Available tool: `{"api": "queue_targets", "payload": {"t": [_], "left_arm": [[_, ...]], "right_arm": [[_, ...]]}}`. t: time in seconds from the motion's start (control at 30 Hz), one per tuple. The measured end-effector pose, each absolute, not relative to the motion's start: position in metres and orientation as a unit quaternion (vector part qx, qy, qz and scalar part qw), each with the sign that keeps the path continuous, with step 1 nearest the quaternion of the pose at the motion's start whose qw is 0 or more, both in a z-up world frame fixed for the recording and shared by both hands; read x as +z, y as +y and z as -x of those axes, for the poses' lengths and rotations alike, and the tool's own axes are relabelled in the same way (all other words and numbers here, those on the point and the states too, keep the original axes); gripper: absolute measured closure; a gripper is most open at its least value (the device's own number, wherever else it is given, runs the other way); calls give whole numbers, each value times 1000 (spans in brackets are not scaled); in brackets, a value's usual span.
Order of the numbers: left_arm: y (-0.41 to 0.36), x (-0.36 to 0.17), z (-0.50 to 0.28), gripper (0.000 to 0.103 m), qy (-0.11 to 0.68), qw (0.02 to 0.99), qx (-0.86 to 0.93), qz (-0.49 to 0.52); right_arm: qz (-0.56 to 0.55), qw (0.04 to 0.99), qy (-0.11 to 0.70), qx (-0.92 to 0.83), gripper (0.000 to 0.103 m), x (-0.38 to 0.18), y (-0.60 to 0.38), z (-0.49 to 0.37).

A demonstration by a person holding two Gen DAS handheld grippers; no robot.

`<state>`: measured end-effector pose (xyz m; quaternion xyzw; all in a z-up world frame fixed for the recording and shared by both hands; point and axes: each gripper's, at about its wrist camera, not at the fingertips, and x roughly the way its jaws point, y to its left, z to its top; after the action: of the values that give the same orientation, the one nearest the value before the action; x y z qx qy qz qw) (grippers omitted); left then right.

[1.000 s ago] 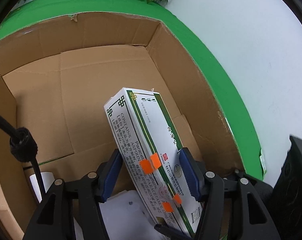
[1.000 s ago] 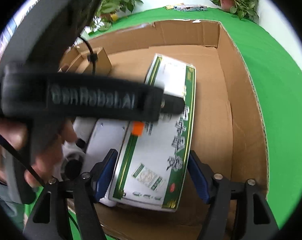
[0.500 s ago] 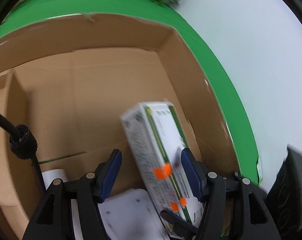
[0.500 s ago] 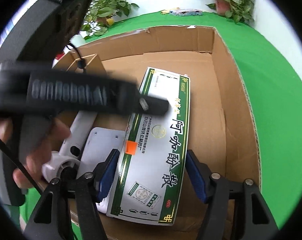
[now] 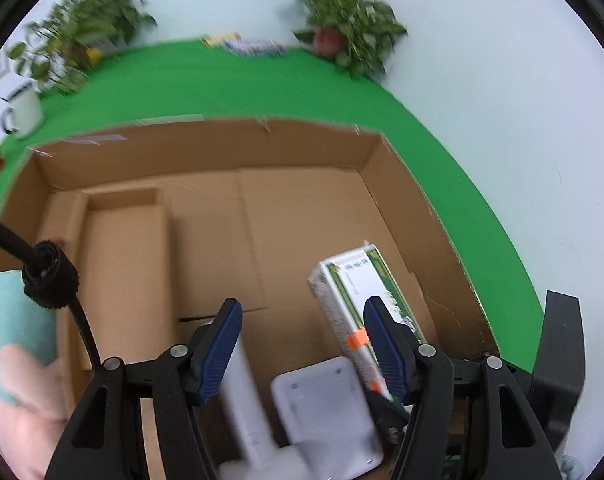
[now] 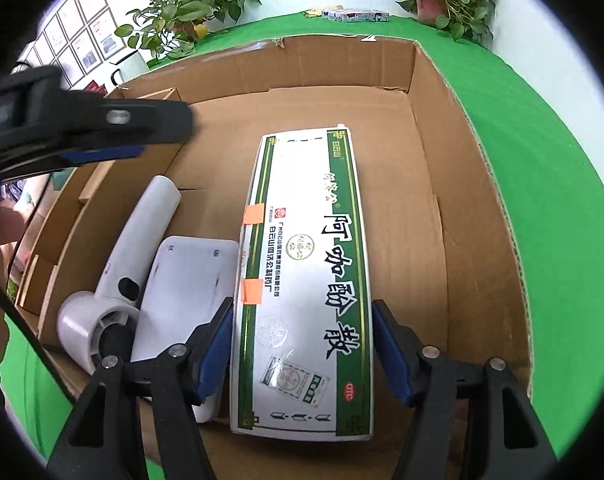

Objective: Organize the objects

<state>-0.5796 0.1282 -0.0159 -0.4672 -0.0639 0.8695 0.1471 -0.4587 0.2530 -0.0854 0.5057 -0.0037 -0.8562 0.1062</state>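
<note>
My right claw (image 6: 304, 344) hangs over the near end of the medicine box (image 6: 302, 280), angled steeply down into the cardboard carton (image 6: 482, 184). Its blue pads sit either side of the box, spread; the left pad looks level with the box's edge, the right pad shows a sliver of gap, so I can't call it a pinch. The medicine box lies flat on the carton floor, white with green borders, long axis running away from me, two orange stickers on its left edge.

Just beside it on the left lies a white flat device (image 6: 185, 292), touching the box's side, and left of that a white handheld gadget with a round head (image 6: 113, 292), its handle pointing toward the carton's far wall.

My left claw (image 5: 302, 344) is spread, nothing between the pads. It's above the carton, blurred. Through it I see the medicine box (image 5: 358, 300) behind the right pad, the flat device (image 5: 326, 412) below, the handle (image 5: 245, 400) by the left pad. A smaller open carton (image 5: 121, 264) sits against the left wall.

The carton rests on the green desk (image 5: 221, 84), potted plants (image 5: 350, 28) at the back.
</note>
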Motion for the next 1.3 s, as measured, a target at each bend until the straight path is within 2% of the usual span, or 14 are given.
{"api": "queue_targets", "payload": {"t": [0.1, 0.23, 0.33, 0.63, 0.73, 0.77, 0.8, 0.87, 1.07, 1.13, 1.3], "left_arm": [[105, 1, 556, 41, -61, 126, 885, 444], [88, 7, 533, 41, -66, 116, 888, 440], [74, 14, 507, 41, -67, 111, 890, 437], [45, 4, 455, 41, -75, 70, 902, 419], [37, 2, 435, 33, -64, 29, 919, 388], [36, 0, 424, 24, -46, 2, 929, 368], [36, -1, 414, 10, -33, -20, 935, 352], [36, -6, 393, 0, -20, -48, 948, 314], [37, -39, 368, 1, 18, -55, 947, 317], [33, -49, 364, 0, 2, -54, 946, 320], [37, -57, 350, 0, 3, -69, 958, 279]], "right_arm": [[-510, 110, 2, -853, 38, -85, 253, 457], [-513, 135, -18, -847, 27, -77, 255, 454], [-518, 138, -8, -844, 23, -76, 251, 447], [-505, 126, -1, -854, 22, -68, 245, 426], [-452, 98, 9, -887, 18, -57, 241, 406], [-434, 90, 6, -897, 18, -55, 241, 400], [-410, 80, -3, -909, 18, -55, 240, 391], [-367, 57, -10, -929, 17, -58, 237, 373], [-290, 6, 17, -957, 10, -63, 224, 344], [-275, 3, 31, -961, 1, -66, 219, 339], [-253, -8, 37, -967, 1, -67, 216, 336]]}}
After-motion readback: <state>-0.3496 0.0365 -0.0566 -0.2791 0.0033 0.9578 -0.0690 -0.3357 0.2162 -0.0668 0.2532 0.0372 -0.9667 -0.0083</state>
